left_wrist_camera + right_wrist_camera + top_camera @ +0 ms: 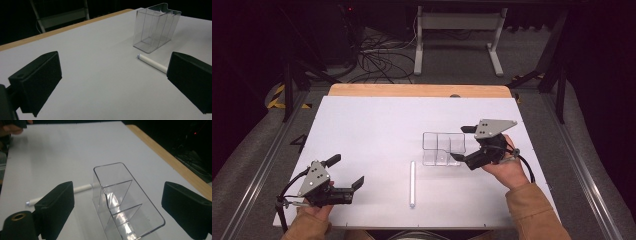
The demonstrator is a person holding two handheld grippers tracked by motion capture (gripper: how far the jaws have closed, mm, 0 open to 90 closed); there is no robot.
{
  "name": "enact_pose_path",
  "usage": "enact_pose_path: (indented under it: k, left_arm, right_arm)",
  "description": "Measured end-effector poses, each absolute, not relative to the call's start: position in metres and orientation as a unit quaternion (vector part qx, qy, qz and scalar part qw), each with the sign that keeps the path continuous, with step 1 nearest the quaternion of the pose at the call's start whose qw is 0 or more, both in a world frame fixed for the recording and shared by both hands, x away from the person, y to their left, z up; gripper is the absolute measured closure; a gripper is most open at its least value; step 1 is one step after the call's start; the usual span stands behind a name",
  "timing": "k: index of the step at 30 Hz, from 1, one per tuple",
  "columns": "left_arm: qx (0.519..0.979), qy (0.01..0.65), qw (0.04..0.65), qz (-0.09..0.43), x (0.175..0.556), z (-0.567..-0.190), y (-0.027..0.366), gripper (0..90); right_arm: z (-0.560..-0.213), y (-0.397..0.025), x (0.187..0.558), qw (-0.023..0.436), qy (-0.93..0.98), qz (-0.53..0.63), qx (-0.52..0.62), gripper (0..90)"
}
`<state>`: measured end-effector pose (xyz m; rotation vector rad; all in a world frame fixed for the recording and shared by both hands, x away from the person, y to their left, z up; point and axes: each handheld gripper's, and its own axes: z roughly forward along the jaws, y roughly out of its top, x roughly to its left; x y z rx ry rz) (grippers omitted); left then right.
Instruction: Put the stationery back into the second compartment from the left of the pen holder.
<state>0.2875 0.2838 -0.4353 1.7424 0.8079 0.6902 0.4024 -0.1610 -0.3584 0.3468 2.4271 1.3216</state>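
Room: I see a dark room with a grey floor, loose cables on it, and a white desk frame (458,35) beyond the far end of my table.
Surface: I work on a white table top (377,125) with a bare wooden strip (417,90) along its far edge.
Organizer: a clear plastic organizer (443,148) with inner dividers stands upright, right of centre on the top; in my right gripper view I look down into its open compartments (125,202).
Marker: a white marker (412,183) lies flat, just near of the organizer's left corner and apart from it, its length running toward me.
Left gripper: my left gripper (348,173) sits low at the near left, well apart from the marker; its jaws are spread wide with nothing between them, and in its own view the marker (152,63) and the organizer (156,26) lie ahead.
Right gripper: my right gripper (462,145) is at the organizer's right side; its jaws are spread wide, one on each side of the organizer, and I can't tell whether either touches the plastic.
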Motion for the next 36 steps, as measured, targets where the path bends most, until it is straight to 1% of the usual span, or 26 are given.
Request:
enact_pose_path:
  k: [3,6,10,12,17,19,22,24,25,27,32,36]
  left_arm:
    - [0.728,0.339,0.521,0.287,0.288,-0.435,0.282,0.2]
    - [0.729,0.344,0.522,0.280,0.289,-0.434,0.283,0.2]
    - [0.726,0.349,0.523,0.279,0.289,-0.430,0.284,0.4]
    - [0.728,0.352,0.523,0.270,0.289,-0.428,0.283,0.4]
    - [0.732,0.354,0.511,0.279,0.289,-0.424,0.280,1.0]
    - [0.736,0.350,0.506,0.282,0.290,-0.422,0.279,1.2]
    - [0.738,0.347,0.509,0.274,0.292,-0.420,0.275,1.6]
    - [0.737,0.345,0.517,0.264,0.292,-0.418,0.272,1.8]
    - [0.739,0.343,0.518,0.262,0.293,-0.416,0.271,1.8]
    - [0.741,0.339,0.520,0.258,0.294,-0.414,0.267,1.8]
    - [0.744,0.333,0.522,0.250,0.298,-0.410,0.260,1.8]
    - [0.755,0.334,0.505,0.252,0.301,-0.407,0.253,2.1]
  right_arm:
    - [-0.358,-0.170,0.392,0.191,0.837,0.493,0.141,10.7]
    - [-0.360,-0.180,0.386,0.190,0.821,0.513,0.164,5.9]
    - [-0.366,-0.192,0.375,0.201,0.802,0.530,0.187,0.1]
    - [-0.370,-0.198,0.369,0.203,0.790,0.544,0.197,0.0]
    - [-0.380,-0.206,0.352,0.210,0.786,0.543,0.209,0.5]
    - [-0.387,-0.210,0.346,0.200,0.781,0.550,0.215,1.4]
    - [-0.399,-0.218,0.341,0.167,0.779,0.562,0.223,2.8]
    - [-0.410,-0.223,0.339,0.162,0.766,0.579,0.228,3.8]
    - [-0.414,-0.224,0.338,0.162,0.768,0.577,0.228,3.7]
    - [-0.419,-0.224,0.334,0.181,0.775,0.562,0.226,3.7]
    - [-0.431,-0.227,0.329,0.185,0.766,0.567,0.239,3.5]
    - [-0.441,-0.229,0.323,0.204,0.769,0.545,0.265,3.7]
